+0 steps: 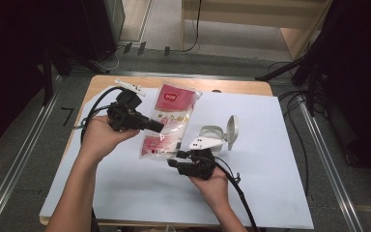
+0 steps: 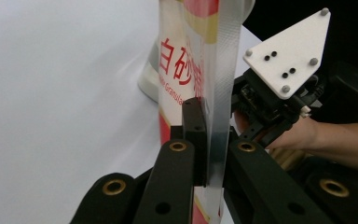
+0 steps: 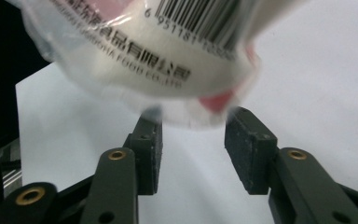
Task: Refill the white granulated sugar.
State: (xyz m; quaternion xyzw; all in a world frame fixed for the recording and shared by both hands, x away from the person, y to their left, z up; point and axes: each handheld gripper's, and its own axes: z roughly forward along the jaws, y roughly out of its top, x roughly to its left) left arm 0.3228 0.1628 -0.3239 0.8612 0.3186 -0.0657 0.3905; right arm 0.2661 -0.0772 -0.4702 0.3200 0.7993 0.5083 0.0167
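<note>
A clear plastic bag (image 1: 174,104) with red print and white granules hangs above the white sheet, tilted down toward me. My left gripper (image 1: 160,126) is shut on the bag's flat side seam; in the left gripper view the pads (image 2: 196,135) pinch the seam of the bag (image 2: 186,65). My right gripper (image 1: 174,159) sits just under the bag's lower end. In the right gripper view its jaws (image 3: 193,126) stand apart, with the barcoded bottom corner of the bag (image 3: 168,56) right above the tips and neither pad pressing on it.
A small white container (image 1: 211,133) with its hinged lid (image 1: 232,128) flipped up stands right of the bag, just beyond my right hand. A white sheet (image 1: 270,159) covers the wooden table (image 1: 241,86). Cables trail from both grippers.
</note>
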